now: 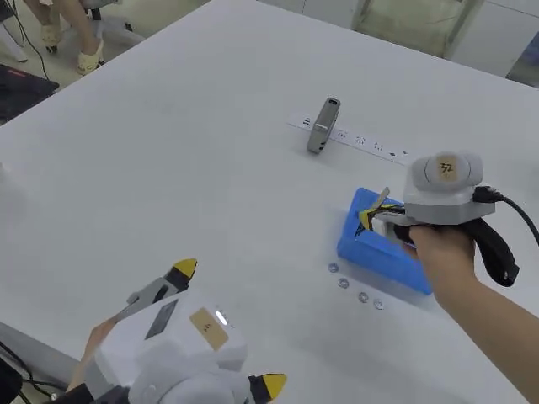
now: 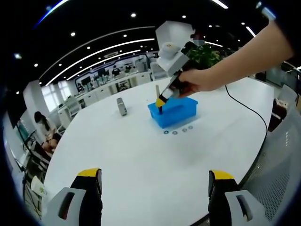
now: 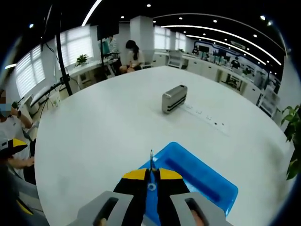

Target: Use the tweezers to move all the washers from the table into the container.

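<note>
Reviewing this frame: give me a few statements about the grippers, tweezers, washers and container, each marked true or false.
1. The right gripper is over the blue container, with its jaws closed on the tweezers. True.
2. The left gripper is clamped shut. False: its jaws stand wide apart, with nothing between them.
3. Four washers lie on the table in a row beside the container. True.
4. The grey block sits inside the container. False: it stands on the table well apart from it, by the outlet strip.
</note>
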The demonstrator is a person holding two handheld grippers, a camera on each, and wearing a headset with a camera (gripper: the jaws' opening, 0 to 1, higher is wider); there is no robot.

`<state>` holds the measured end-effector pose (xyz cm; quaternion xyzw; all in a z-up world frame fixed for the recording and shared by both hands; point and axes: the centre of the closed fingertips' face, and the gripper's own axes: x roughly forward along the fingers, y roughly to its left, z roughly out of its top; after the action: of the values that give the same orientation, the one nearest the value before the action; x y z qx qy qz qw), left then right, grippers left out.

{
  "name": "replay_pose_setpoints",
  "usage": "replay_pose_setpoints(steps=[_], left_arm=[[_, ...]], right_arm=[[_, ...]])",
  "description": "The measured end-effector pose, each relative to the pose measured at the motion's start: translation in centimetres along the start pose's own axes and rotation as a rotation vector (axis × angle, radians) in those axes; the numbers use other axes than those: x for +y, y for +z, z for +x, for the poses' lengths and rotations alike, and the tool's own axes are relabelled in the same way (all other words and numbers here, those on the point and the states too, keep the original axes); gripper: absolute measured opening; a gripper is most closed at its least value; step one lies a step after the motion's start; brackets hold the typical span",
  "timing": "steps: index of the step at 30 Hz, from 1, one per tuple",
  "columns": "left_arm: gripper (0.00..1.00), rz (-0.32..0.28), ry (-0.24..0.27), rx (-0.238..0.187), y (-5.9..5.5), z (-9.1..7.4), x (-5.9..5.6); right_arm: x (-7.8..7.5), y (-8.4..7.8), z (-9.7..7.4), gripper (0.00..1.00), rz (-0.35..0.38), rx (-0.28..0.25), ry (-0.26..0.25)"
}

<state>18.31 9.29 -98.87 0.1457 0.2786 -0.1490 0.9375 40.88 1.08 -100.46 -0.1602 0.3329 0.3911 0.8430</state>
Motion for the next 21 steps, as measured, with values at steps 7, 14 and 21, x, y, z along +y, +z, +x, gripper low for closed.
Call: replay_pose_setpoints(steps=[7, 14, 21], left_arm=[[0.97, -0.008, -0.005, -0.013, 0.2, -0.1, 0.0], [0.97, -0.01, -0.003, -0.019, 0.3, -0.1, 0.1], [0.96, -0.009, 0.001, -0.017, 0.2, -0.1, 0.1]], right_arm=[[0.2, 1.1, -1.5, 0.03, -0.031, -0.034, -0.006], [1.0, 2.4, -3.5, 0.03, -0.002, -0.103, 0.018], [2.3, 2.6, -4.6, 0.03, 0.04, -0.146, 0.064]])
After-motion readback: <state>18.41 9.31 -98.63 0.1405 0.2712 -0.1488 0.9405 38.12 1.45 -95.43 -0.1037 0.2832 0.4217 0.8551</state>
